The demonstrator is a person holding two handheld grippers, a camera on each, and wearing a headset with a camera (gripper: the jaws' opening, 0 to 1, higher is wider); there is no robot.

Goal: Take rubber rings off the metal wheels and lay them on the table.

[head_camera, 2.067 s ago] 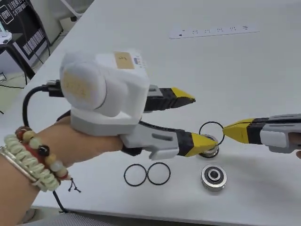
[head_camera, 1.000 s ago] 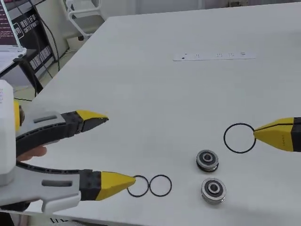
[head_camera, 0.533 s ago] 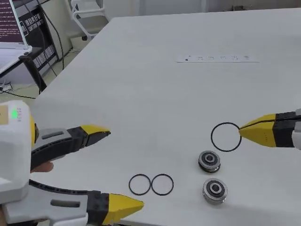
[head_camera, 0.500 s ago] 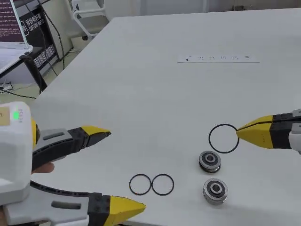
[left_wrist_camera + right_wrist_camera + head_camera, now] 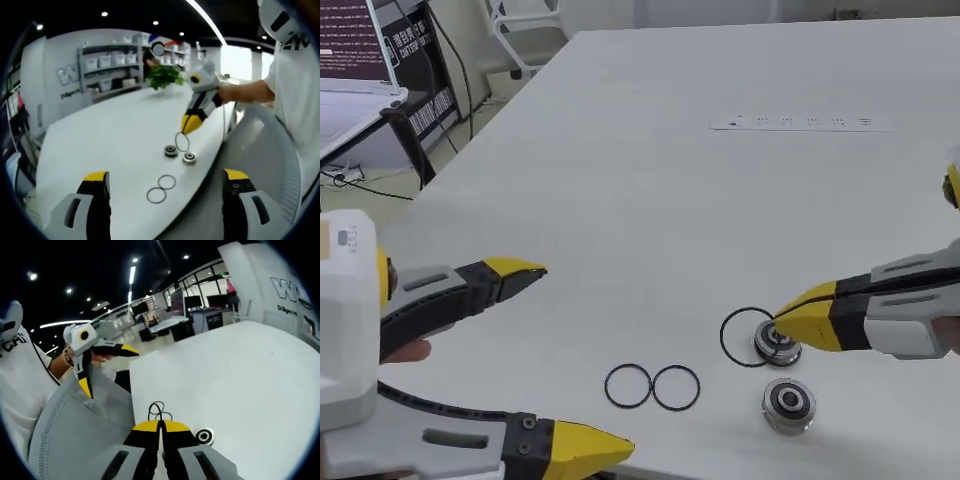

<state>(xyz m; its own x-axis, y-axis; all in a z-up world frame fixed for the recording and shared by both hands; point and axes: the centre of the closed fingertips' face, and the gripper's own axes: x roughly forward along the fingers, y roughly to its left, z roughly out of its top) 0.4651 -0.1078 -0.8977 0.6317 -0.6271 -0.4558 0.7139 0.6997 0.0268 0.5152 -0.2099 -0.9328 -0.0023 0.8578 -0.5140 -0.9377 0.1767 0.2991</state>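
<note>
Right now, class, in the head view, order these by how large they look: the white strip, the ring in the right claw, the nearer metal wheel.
1. White strip: clearly the longest, though farthest away.
2 and 3. Held ring and nearer metal wheel: nearly alike. The ring looks slightly wider, but not surely enough to rank.

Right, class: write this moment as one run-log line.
left gripper: open | right gripper: shut on rubber ring, by far wheel | table: two laid rings side by side, near wheel

White table [image 5: 660, 210], storage shelves [image 5: 107, 67], possibly a plant [image 5: 164, 76], spotlights [image 5: 104, 14]
</note>
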